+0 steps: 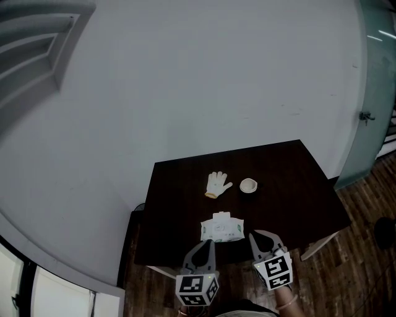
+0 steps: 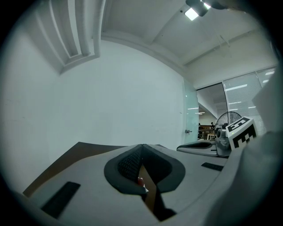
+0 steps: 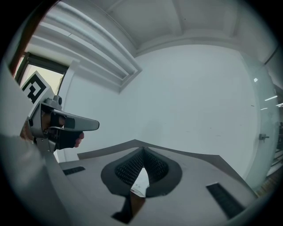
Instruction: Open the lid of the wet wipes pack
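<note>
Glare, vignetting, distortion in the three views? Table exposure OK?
Head view: dim, barrel distortion curves the wall; the dark table is underexposed, the white wet wipes pack stands out. Left gripper view: black fisheye vignette, ceiling lamp blown out. Right gripper view: same vignette, soft even light.

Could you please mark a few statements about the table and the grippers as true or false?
1. In the head view, the white glove lies left of the small bowl. True.
2. The wet wipes pack sits beyond the glove, against the wall. False: it lies nearer the person, just ahead of the left gripper and the right gripper.
3. The right gripper is clamped on the pack. False: it is shut with nothing between its jaws.
4. The glove, bowl and pack all rest on a dark table. True.
</note>
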`<state>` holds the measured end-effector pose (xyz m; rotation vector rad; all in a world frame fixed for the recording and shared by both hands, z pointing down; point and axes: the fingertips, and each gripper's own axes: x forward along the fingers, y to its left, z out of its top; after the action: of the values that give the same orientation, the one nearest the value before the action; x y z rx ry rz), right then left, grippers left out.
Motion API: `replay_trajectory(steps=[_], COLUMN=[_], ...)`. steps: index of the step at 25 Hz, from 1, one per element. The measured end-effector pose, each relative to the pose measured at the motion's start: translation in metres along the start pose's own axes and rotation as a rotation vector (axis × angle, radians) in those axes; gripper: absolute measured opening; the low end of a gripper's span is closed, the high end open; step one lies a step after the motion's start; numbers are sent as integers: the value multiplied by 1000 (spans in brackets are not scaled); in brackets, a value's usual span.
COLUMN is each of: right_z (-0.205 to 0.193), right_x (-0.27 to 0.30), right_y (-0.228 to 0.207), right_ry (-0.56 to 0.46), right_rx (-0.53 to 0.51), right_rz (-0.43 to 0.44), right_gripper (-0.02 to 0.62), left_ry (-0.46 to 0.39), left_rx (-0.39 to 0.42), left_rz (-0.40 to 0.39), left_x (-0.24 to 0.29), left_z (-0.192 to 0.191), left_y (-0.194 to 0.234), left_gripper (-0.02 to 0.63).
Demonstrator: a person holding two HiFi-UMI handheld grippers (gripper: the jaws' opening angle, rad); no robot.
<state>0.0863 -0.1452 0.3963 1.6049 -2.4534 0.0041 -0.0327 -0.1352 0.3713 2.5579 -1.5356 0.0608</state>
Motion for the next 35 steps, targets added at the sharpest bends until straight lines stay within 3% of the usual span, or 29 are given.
replay_trajectory(steps=[22, 35], right_z=[-14, -22], right_x=[-1, 4], right_y=[-31, -35], right_ry=[26, 52], right_rx=[17, 15], right_rz=[-12, -43], right_gripper=[3, 3], left_ry=[77, 97], left_rx=[3, -34], left_rz=[-14, -6], left_x=[17, 21], left_z=[-20, -27], left_y=[-23, -12], left_gripper=[14, 14])
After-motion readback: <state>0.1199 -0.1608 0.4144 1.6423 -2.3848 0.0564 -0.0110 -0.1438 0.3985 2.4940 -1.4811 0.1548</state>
